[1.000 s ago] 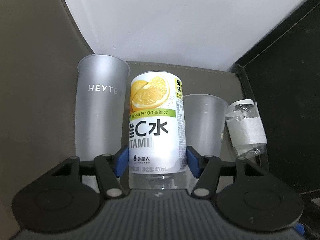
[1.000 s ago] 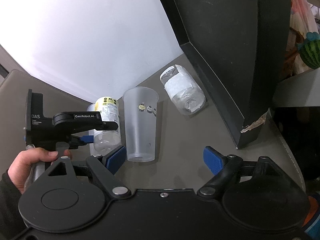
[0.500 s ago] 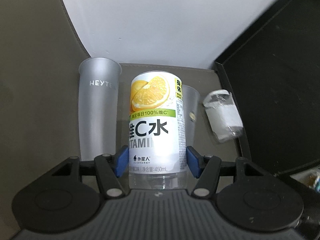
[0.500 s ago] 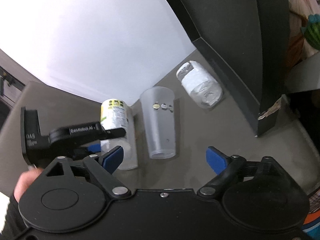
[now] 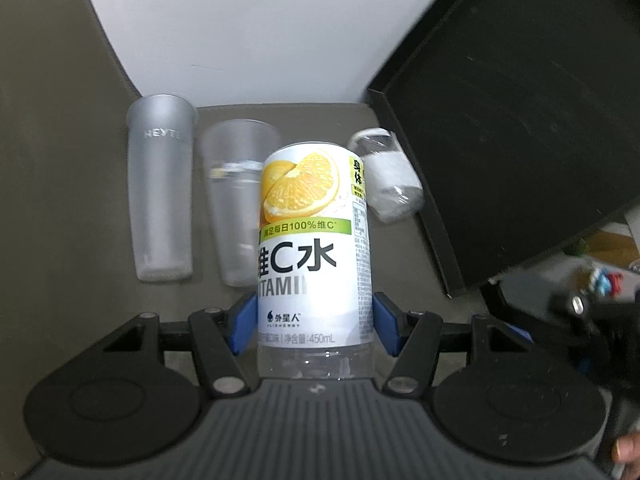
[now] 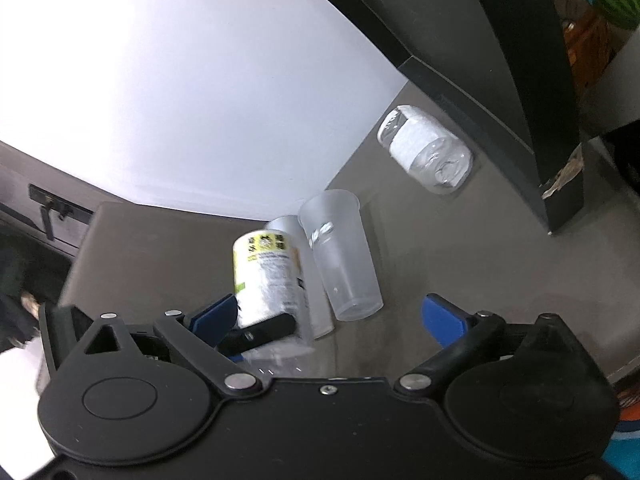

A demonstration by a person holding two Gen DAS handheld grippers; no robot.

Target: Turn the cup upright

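1. Clear plastic cup [image 5: 240, 208] [image 6: 340, 256]: translucent, standing upright with its mouth up, just right of the frosted cup.
2. Frosted cup [image 5: 162, 192], printed HEYTEA, upright too.

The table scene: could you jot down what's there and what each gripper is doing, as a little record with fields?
left gripper: shut on the vitamin C bottle, label upright
right gripper: open, holding nothing
frosted cup: upright, marked HEYTEA
clear cup: upright, beside the frosted one
small bottle: lying on its side near the black box
table: grey-brown surface
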